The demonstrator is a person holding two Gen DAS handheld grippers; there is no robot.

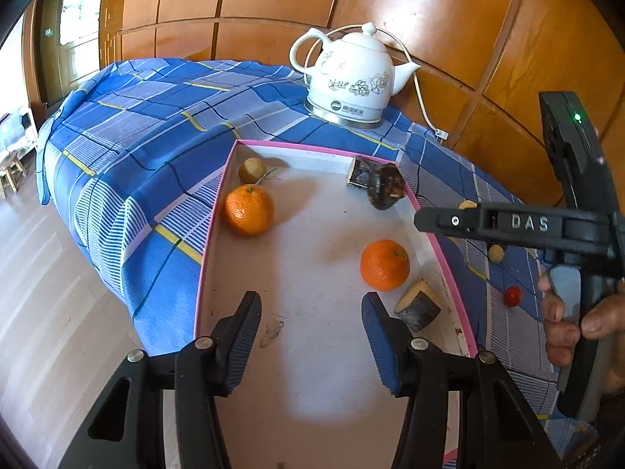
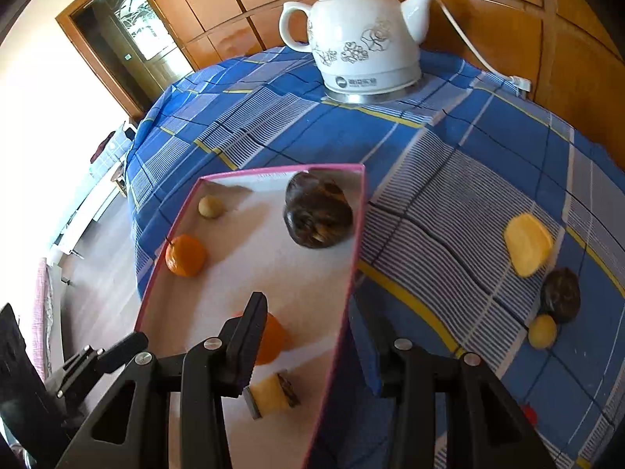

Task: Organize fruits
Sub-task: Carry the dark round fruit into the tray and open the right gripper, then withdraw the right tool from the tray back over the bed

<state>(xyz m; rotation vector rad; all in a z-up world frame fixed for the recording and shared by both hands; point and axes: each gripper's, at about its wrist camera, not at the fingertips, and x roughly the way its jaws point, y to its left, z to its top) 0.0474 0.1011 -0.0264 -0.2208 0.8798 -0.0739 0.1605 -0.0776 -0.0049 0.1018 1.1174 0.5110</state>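
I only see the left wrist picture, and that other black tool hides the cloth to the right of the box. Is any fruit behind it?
Observer: Yes. A dark round fruit sits on the cloth, right beside a small yellow ball.
Operator: Anything else out there?
Observer: A yellow slice lies apart from them, nearer the kettle.
Operator: Is that tool carrying something?
Observer: No. The right gripper is open and empty, one finger on either side of the right wall of the box.
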